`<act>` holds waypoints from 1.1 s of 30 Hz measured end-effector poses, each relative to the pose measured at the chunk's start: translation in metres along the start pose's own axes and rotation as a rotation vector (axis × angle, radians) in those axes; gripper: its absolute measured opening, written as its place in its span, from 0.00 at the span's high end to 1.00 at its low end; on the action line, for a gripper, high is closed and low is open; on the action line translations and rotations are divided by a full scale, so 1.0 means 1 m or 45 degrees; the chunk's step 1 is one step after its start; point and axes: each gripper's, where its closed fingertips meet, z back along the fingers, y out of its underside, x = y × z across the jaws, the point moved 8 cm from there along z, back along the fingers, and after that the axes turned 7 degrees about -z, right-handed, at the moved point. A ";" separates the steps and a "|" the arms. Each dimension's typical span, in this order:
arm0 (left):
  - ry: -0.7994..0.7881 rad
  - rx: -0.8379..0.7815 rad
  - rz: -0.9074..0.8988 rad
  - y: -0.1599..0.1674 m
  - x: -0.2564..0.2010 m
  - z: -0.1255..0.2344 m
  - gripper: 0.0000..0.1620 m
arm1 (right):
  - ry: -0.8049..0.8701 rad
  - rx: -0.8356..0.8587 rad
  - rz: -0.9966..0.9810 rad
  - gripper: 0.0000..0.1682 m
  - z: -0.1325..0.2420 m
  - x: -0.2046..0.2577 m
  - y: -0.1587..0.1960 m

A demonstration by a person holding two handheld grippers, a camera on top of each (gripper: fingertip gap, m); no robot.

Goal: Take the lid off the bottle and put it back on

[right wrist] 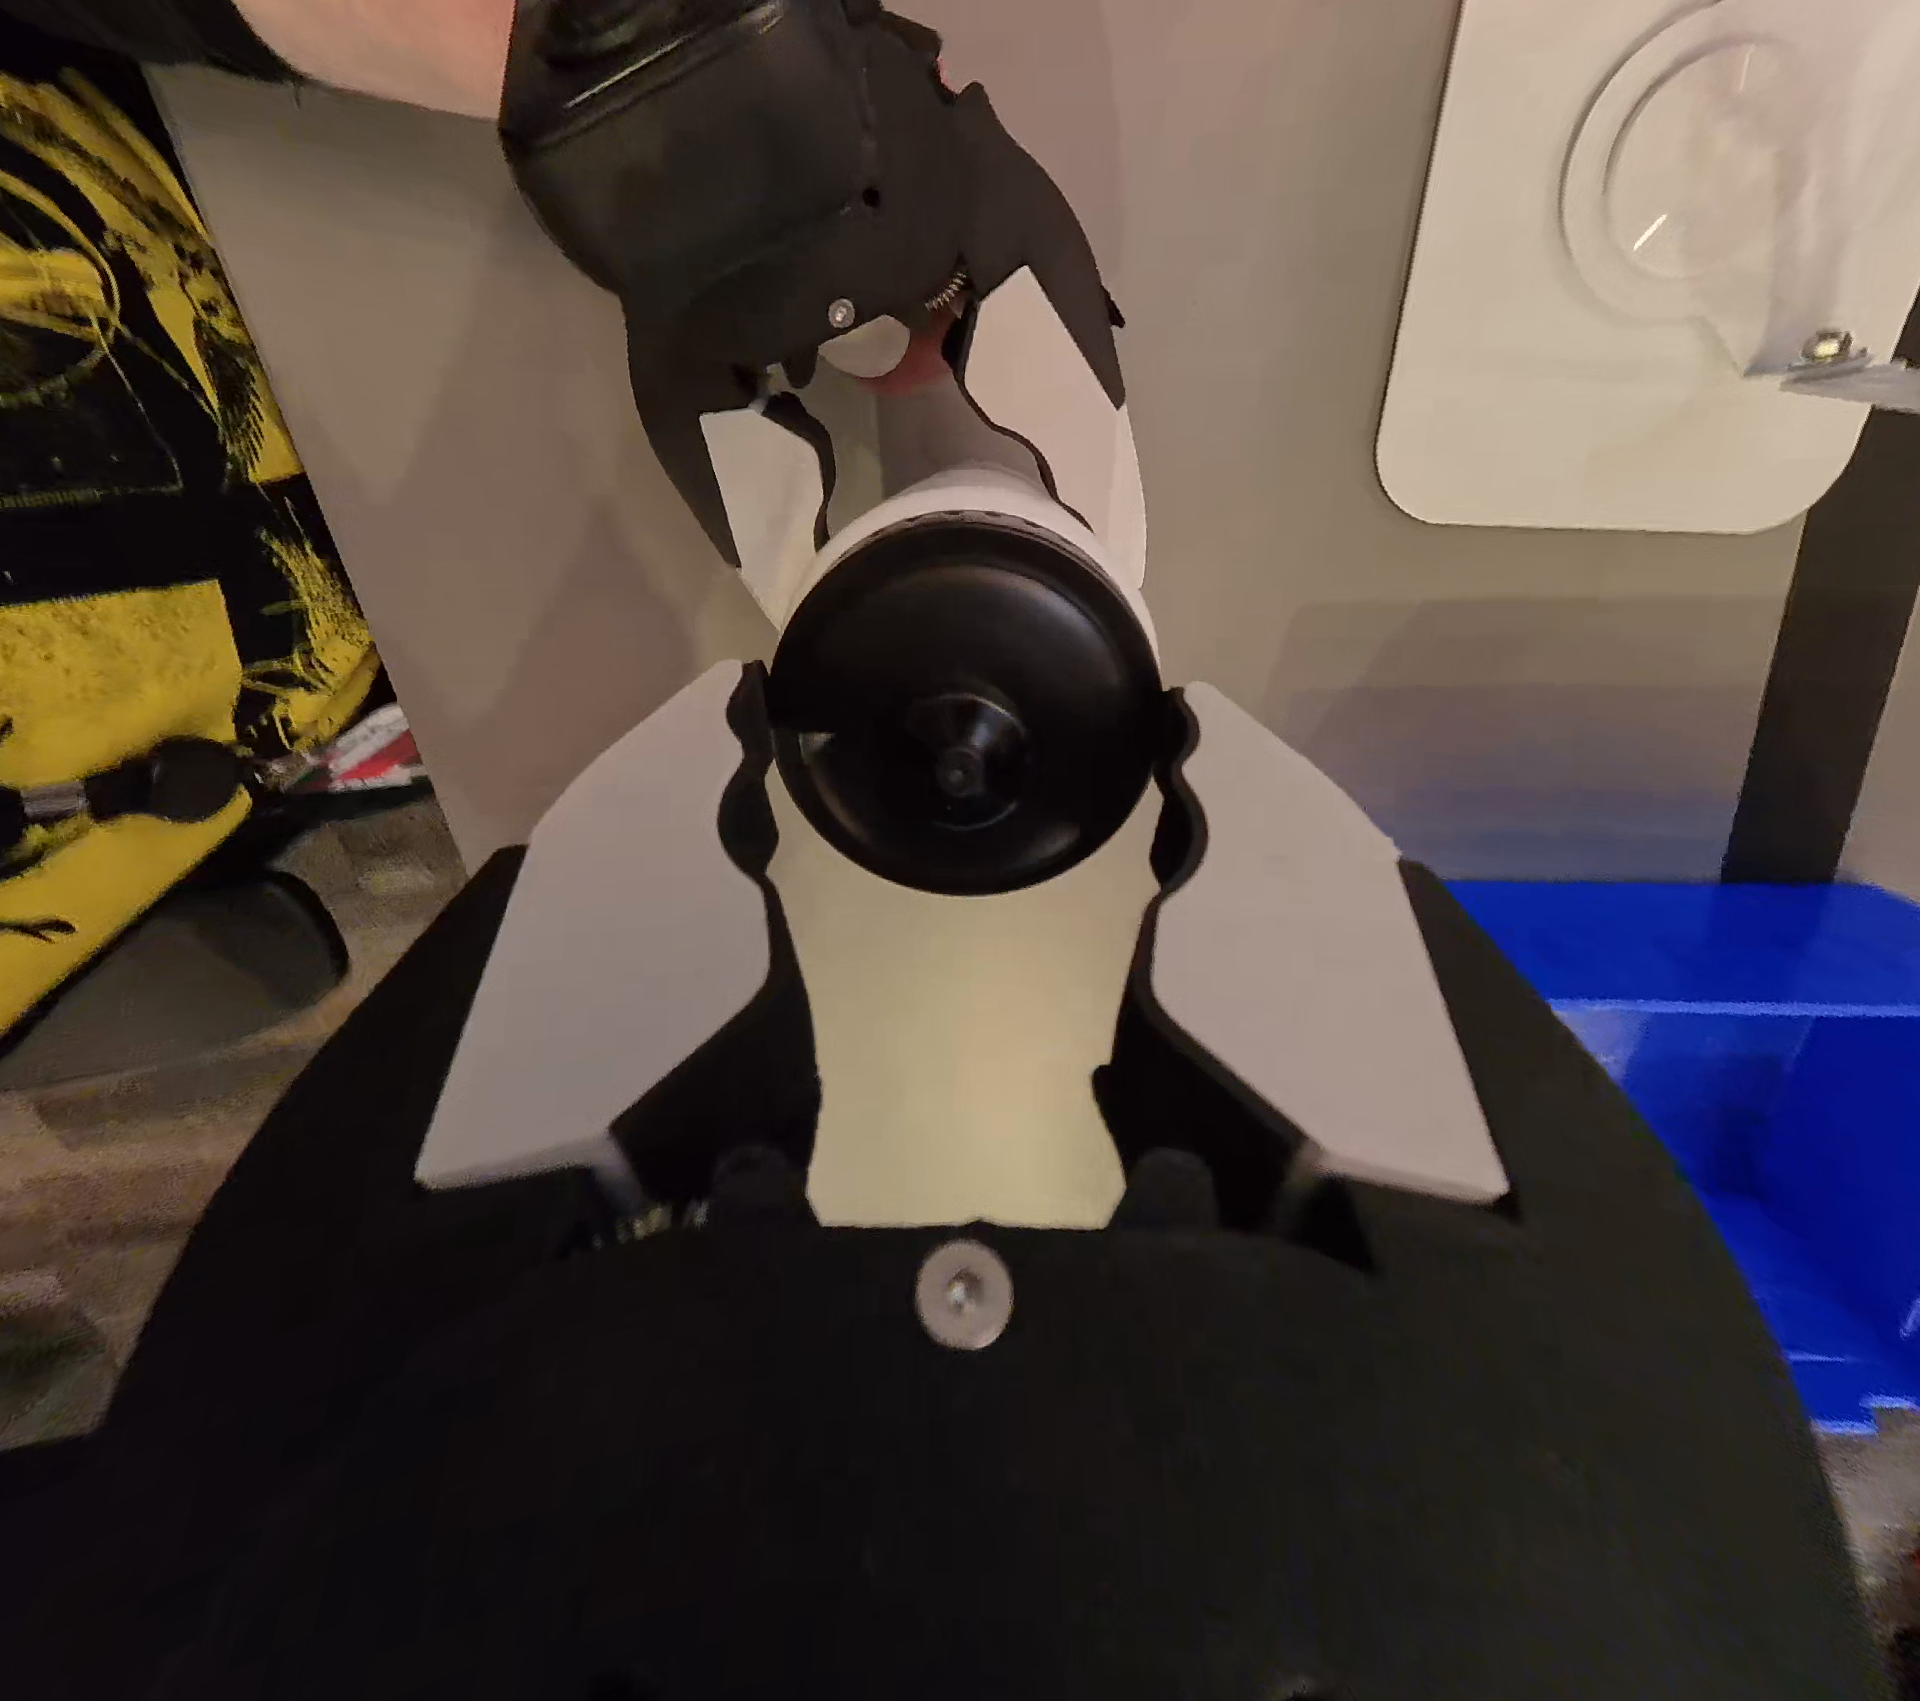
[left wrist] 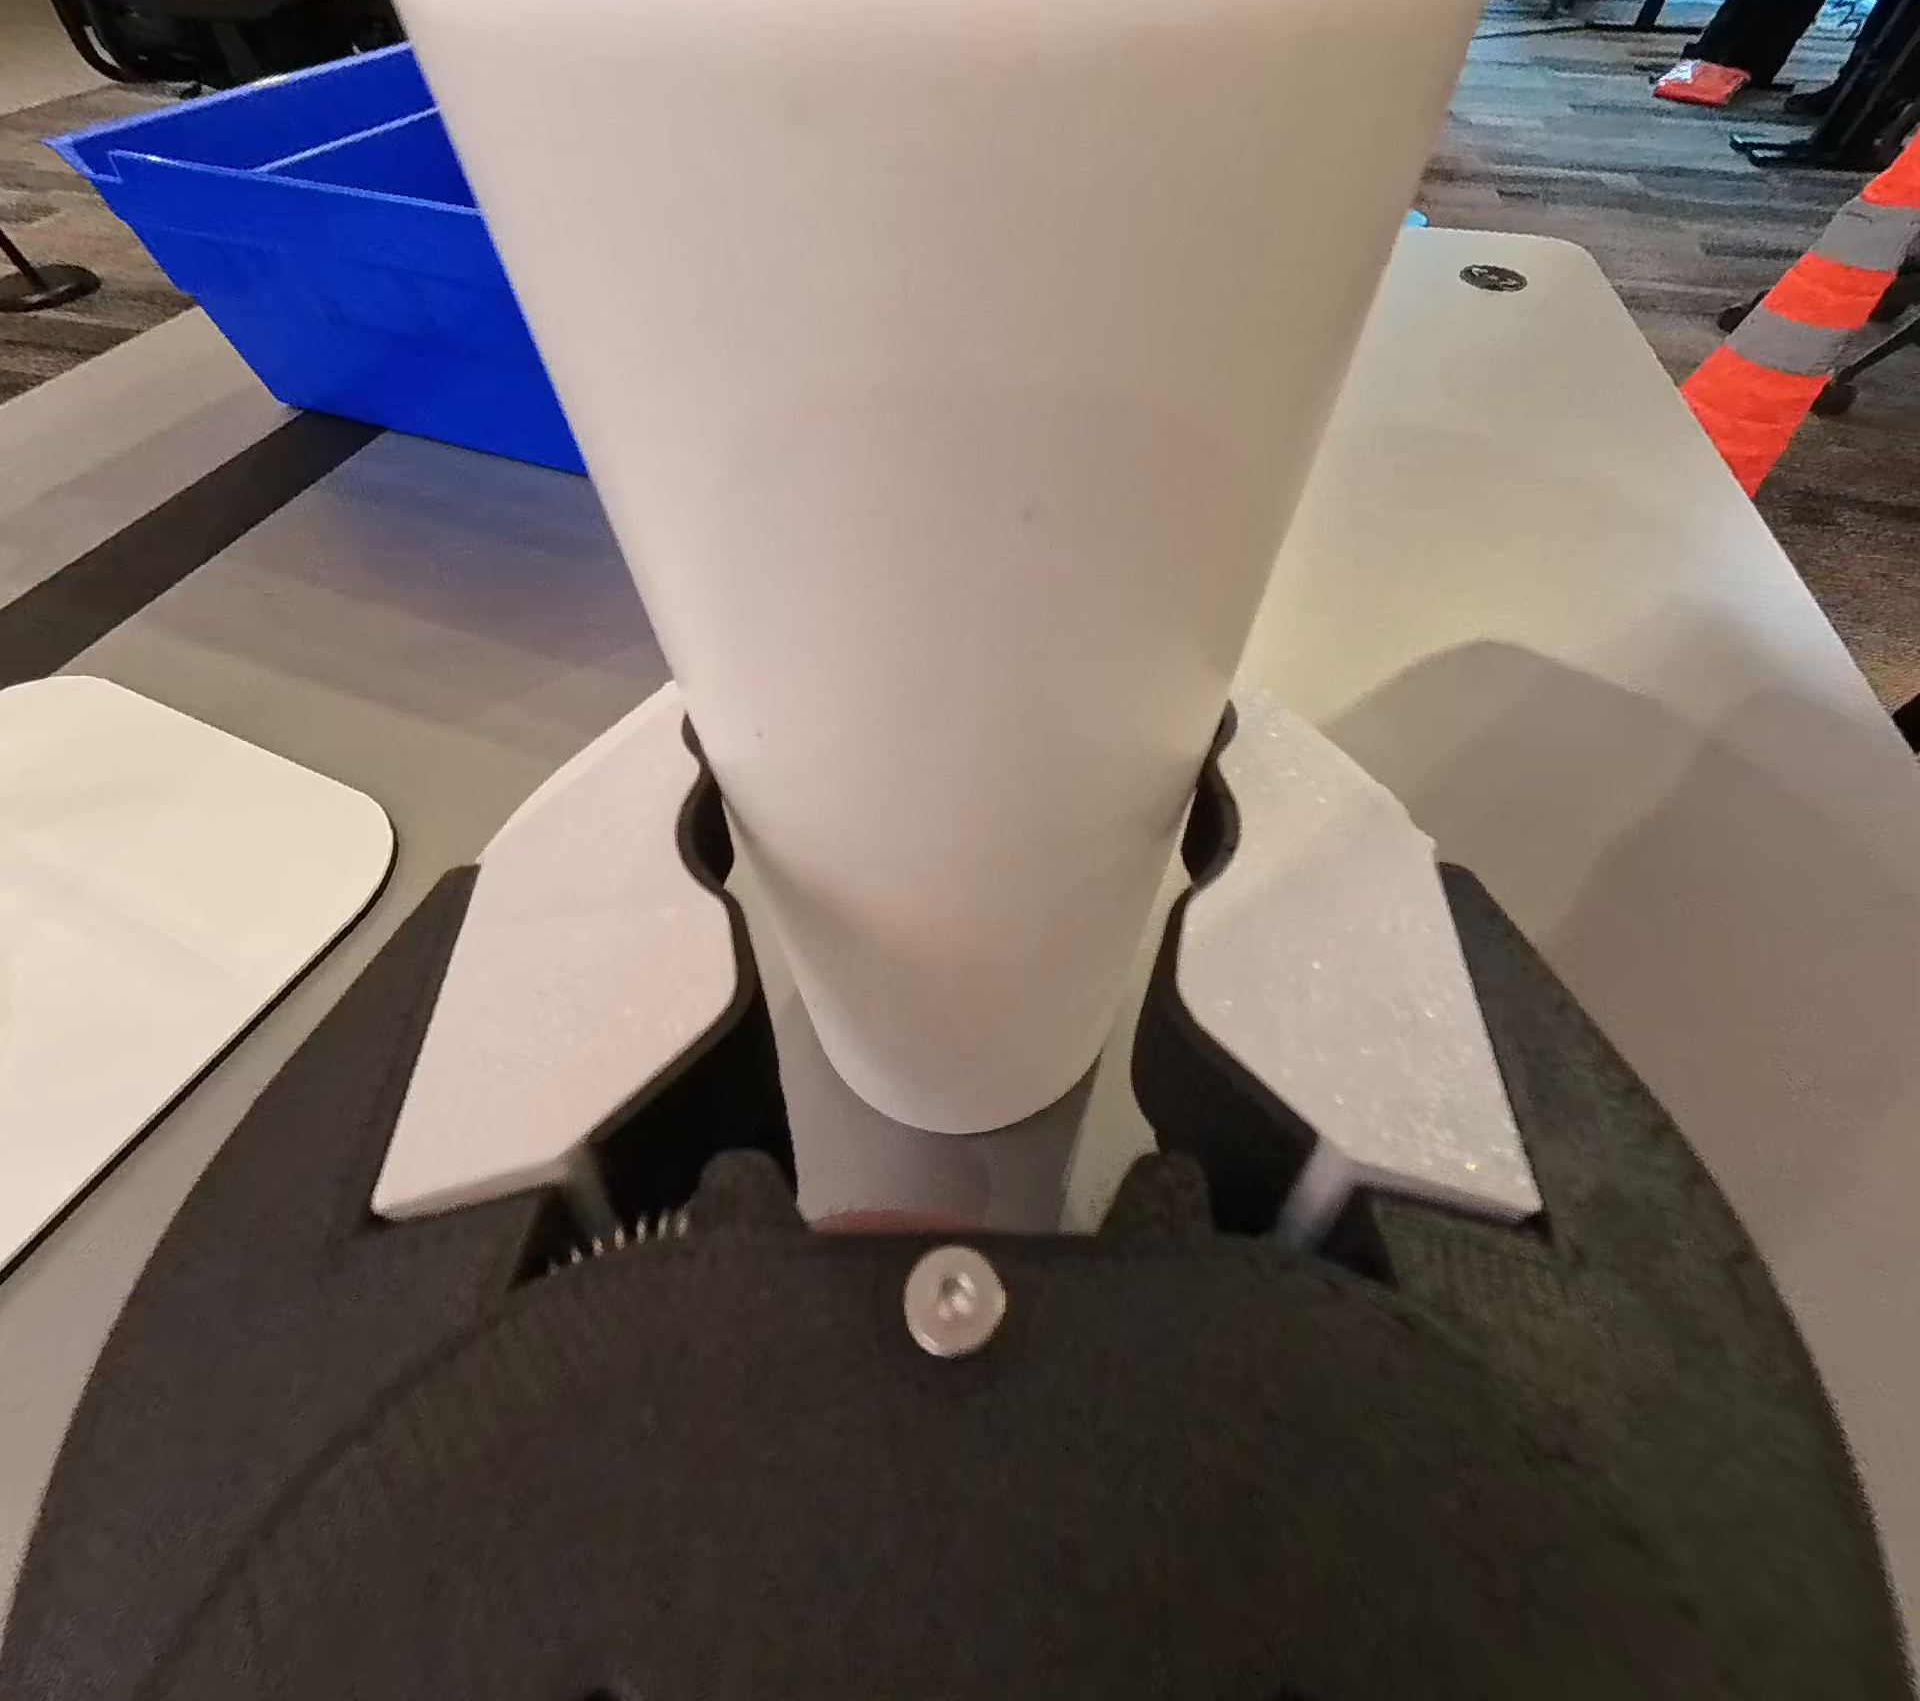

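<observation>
Grey tabletop (left wrist: 1558, 508), bottle gripped at both ends.
Left claw (left wrist: 961, 830) clamps the white bottle (left wrist: 935, 352) low; its axis points at 12 o'clock, straight into the right claw (right wrist: 961, 747), closed around the black lid (right wrist: 966, 706).

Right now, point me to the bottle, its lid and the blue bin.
bottle (left wrist: 935, 404): left wrist view, middle of its white body.
lid (right wrist: 961, 706): right wrist view, black top face.
blue bin (left wrist: 332, 269): left wrist view, near side wall.

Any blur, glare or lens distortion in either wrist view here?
Left wrist view: wide-angle stretch balloons the white bottle, cut off at the top; soft blur on its edges. Right wrist view: black lid fairly sharp, frame edges smeared, blue bin blurred; mild sheen on the lid.
</observation>
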 end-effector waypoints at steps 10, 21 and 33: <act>-0.011 0.005 -0.001 0.002 0.002 0.001 0.47 | 0.007 0.323 0.637 0.58 -0.002 0.001 -0.014; 0.016 -0.140 0.093 -0.016 0.004 0.005 0.45 | 0.009 0.291 0.669 0.57 -0.003 0.003 -0.016; -0.015 -0.100 0.054 -0.017 0.002 0.001 0.45 | 0.035 0.296 0.371 0.48 -0.020 -0.003 -0.002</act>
